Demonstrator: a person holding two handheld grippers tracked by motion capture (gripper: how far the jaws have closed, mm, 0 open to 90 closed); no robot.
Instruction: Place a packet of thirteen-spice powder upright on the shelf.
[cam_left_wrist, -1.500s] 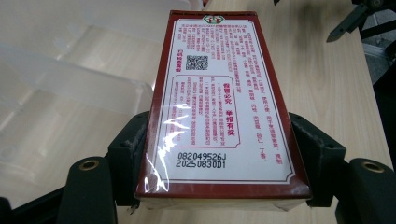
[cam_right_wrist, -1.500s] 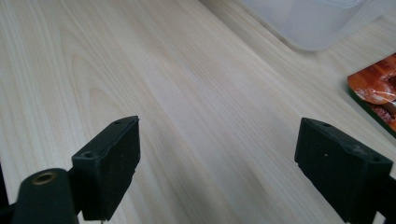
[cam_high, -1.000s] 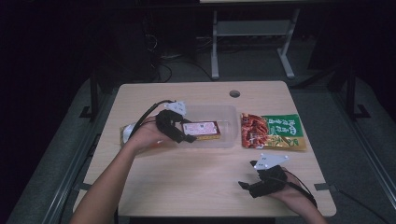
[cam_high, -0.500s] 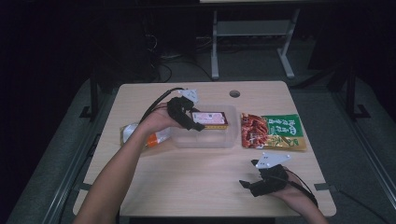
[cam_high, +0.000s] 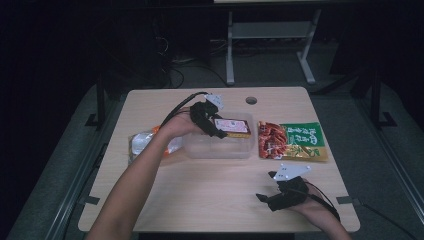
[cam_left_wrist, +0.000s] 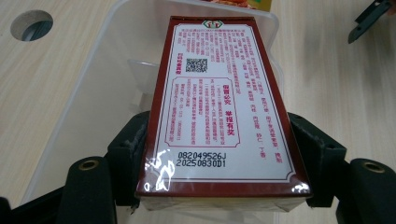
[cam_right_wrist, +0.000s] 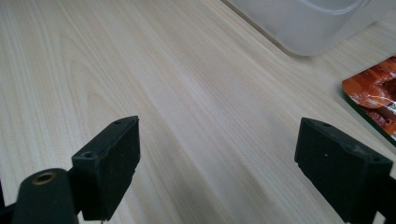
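Carried from the table's left side toward its middle since the earlier frame, a red-edged box (cam_high: 232, 127) is now held over a clear tub (cam_high: 220, 148) by the left gripper (cam_high: 216, 127). Seen in the left gripper view, the box (cam_left_wrist: 219, 107) is clamped between both black pads (cam_left_wrist: 133, 149), its white printed face w/ a QR code and a date stamp turned to the camera, its far end reaching over the tub (cam_left_wrist: 93, 93). Whether the box touches the tub's bottom cannot be told. Left behind beside the tub, on its left, is a clear bag w/ orange contents (cam_high: 145, 145), partly hidden by the forearm. A red-and-green snack pack (cam_high: 292, 141) is laid flat just right of the tub. The right gripper (cam_high: 267, 198) is kept where it was at the table's (cam_high: 210, 195) near-right edge, well apart from the tub; in the right gripper view its jaws are spread wide w/ nothing between them, bare wood (cam_right_wrist: 187, 116) seen in the gap, a corner of the tub (cam_right_wrist: 308, 23) and of the pack (cam_right_wrist: 373, 91) beyond. A round cable hole (cam_high: 251, 100) is seen near the table's far edge.
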